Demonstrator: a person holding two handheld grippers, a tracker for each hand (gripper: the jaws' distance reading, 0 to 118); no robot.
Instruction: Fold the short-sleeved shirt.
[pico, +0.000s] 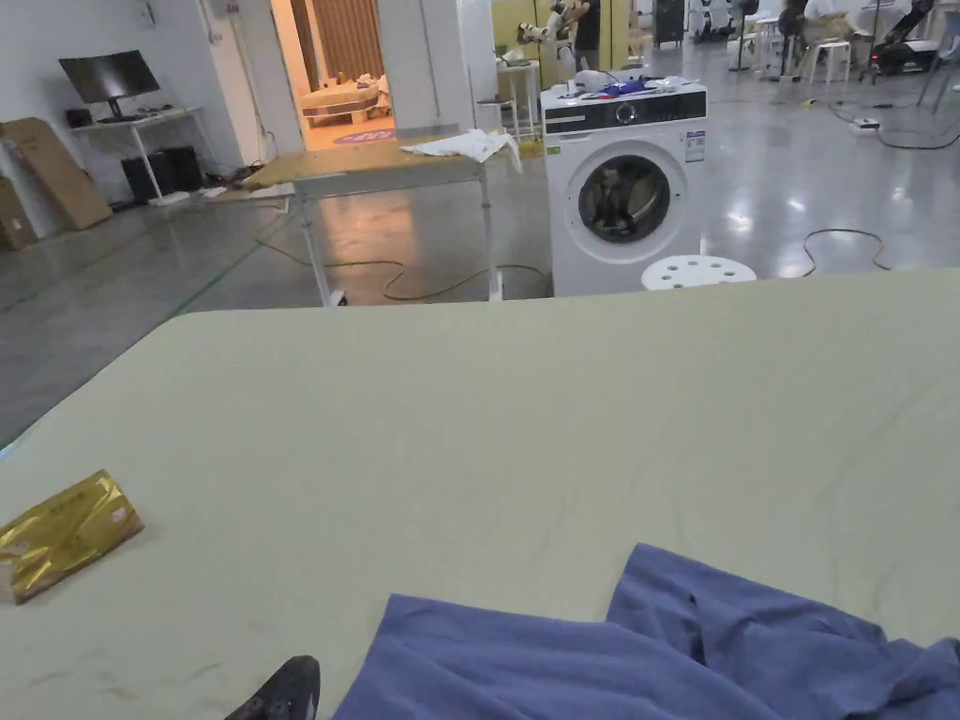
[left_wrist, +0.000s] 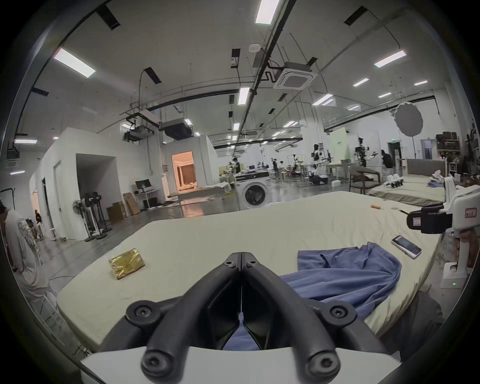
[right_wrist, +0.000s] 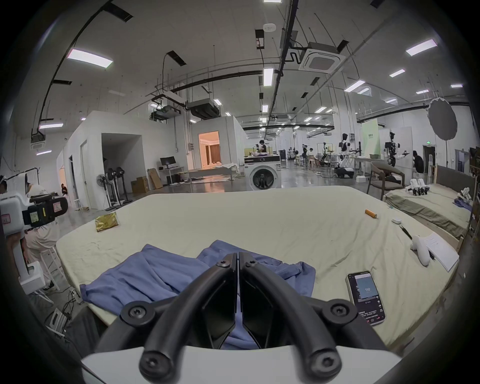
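Pale bed (pico: 525, 403) carries a crumpled blue shirt (pico: 656, 647) at its near edge; soft, light cloth, best pinched at the shoulders. Left gripper (left_wrist: 241, 256) and right gripper (right_wrist: 237, 256) both closed, empty.

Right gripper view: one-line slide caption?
Shut right gripper poised above a crumpled blue shirt on the cream bed, phone alongside.

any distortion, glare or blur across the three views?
Both gripper views: strong fisheye, dark vignette corners, ceiling lines bowed; each gripper's jaws loom large and shut over the blue shirt. Head view: straight lines, ceiling-light glare on the glossy floor, shirt cropped at the bottom. No motion blur evident.
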